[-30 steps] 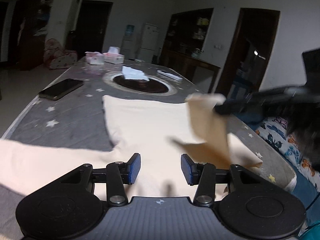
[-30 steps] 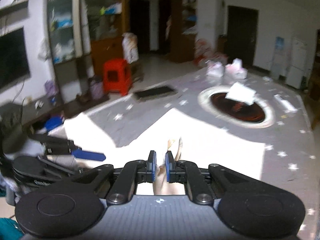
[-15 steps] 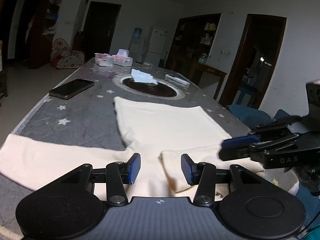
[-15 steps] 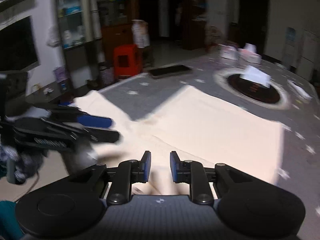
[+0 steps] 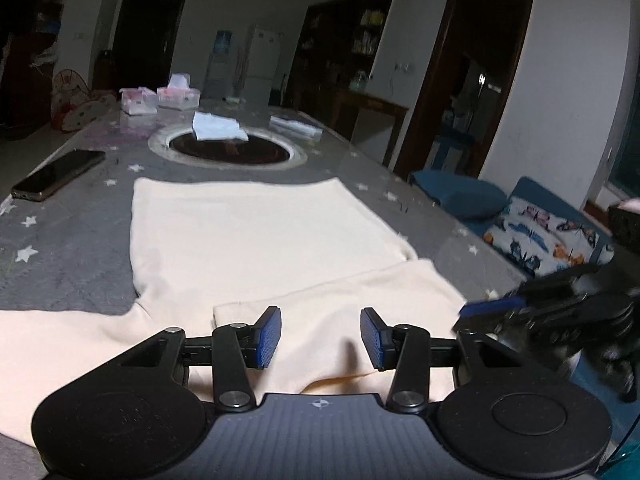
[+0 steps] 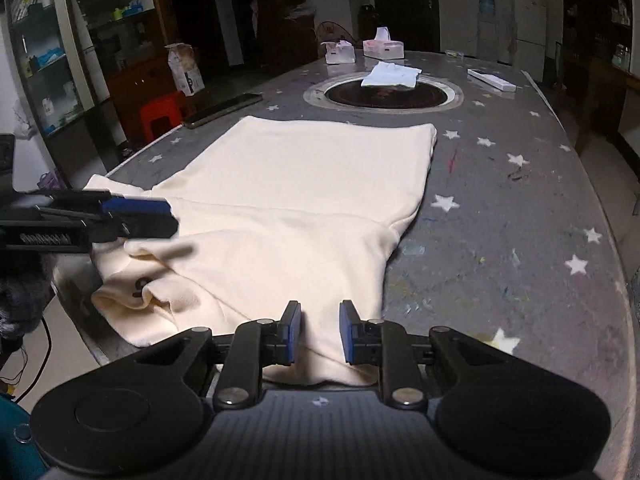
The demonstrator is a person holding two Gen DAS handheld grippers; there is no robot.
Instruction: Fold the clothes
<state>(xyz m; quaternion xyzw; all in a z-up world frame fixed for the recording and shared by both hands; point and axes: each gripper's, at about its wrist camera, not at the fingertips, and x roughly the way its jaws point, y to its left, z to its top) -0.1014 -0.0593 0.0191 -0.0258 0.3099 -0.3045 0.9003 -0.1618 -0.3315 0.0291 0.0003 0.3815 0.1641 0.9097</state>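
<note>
A cream long-sleeved shirt (image 5: 248,232) (image 6: 312,184) lies flat on the grey star-patterned table (image 5: 64,248). One sleeve (image 5: 360,292) (image 6: 248,256) is folded across the chest. The other sleeve (image 5: 60,340) stretches out sideways. My left gripper (image 5: 320,336) hovers open over the folded sleeve near the table's near edge, nothing between its pads; it also shows at the left of the right wrist view (image 6: 136,208). My right gripper (image 6: 320,332) hangs just over the shirt's near shoulder, its pads a small gap apart with cloth below them, not pinched. It appears at the table's right edge (image 5: 492,308).
A phone (image 5: 60,174) lies at the left edge. Beyond the shirt is a round dark inset (image 5: 228,150) with a white cloth (image 5: 218,128) on it, then tissue boxes (image 5: 178,96) and a flat white pack (image 5: 296,126). A red stool (image 6: 164,114) and a blue sofa (image 5: 540,236) flank the table.
The right gripper carried the sleeve over the chest, let it go and drew back to the table's edge with its jaws slightly parted. The sleeve now lies flat. The left gripper shifted sideways.
</note>
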